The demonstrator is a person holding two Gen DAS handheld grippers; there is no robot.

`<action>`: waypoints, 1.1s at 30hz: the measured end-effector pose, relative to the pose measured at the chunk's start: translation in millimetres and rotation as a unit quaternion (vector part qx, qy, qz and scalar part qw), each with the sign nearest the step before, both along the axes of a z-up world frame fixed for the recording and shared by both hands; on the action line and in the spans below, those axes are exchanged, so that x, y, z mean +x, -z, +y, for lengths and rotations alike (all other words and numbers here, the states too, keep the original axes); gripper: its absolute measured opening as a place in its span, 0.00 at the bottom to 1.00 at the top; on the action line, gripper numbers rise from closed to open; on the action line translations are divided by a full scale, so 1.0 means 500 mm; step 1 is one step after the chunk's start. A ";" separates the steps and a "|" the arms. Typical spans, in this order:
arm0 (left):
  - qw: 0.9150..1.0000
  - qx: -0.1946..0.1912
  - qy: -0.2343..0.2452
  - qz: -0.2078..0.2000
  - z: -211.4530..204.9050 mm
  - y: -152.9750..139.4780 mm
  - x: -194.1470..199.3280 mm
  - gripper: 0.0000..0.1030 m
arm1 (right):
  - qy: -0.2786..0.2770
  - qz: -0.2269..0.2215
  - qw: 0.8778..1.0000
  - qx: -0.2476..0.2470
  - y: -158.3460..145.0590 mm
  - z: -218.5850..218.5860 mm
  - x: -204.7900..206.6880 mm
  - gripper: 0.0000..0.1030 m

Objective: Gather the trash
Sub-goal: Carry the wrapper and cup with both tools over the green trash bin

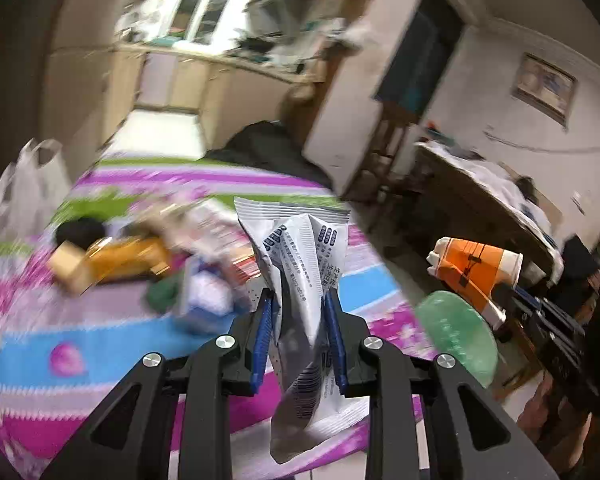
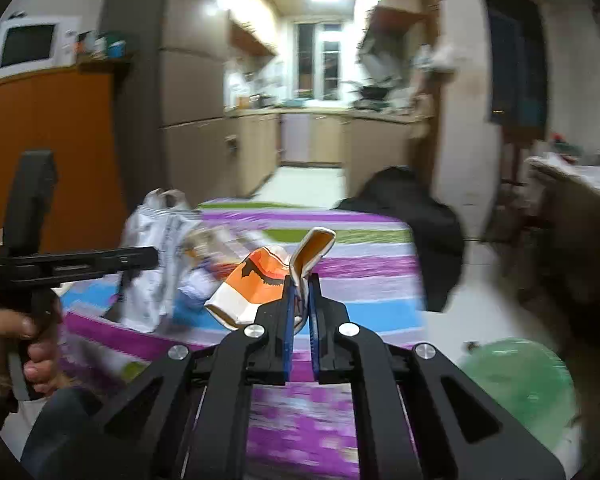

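In the left wrist view my left gripper is shut on a crumpled white snack wrapper with dark blue print, lifted above the striped tablecloth. To its right, in the air, is a crushed orange and white paper cup. In the right wrist view my right gripper is shut on the folded rim of that cup. My left gripper shows from the side at the left, in a person's hand, with the wrapper hanging from it.
More litter lies on the table: a yellow wrapper, a small cardboard box and a white plastic bag. A green bag sits low beside the table's right edge. A black bundle stands behind the table. The kitchen lies beyond.
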State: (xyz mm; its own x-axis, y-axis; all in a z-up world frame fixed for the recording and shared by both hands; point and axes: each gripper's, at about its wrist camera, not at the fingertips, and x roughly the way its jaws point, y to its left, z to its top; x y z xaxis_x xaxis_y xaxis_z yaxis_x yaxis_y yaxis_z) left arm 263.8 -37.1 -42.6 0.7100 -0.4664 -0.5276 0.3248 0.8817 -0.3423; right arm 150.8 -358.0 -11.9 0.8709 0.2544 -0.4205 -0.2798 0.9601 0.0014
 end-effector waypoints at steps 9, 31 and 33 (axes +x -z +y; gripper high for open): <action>0.991 0.002 0.128 -0.027 -0.299 -0.116 0.041 0.26 | 0.142 -0.003 0.989 -0.033 -0.069 -0.251 -0.036 0.05; 0.958 0.040 0.263 0.111 -0.882 0.071 0.189 0.26 | 0.215 0.152 0.964 -0.036 0.072 -0.512 0.029 0.05; 0.956 0.042 0.265 0.118 -0.891 0.094 0.197 0.26 | 0.214 0.156 0.964 -0.032 0.082 -0.521 0.036 0.05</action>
State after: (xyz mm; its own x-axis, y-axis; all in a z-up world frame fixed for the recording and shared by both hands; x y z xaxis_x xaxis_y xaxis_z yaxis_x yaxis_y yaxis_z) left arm 362.2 -482.6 -89.6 0.2427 -0.6768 -0.6950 0.6554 0.6426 -0.3969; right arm 168.7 -618.7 -52.9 0.7186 -0.1357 -0.6821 0.1470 0.9883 -0.0418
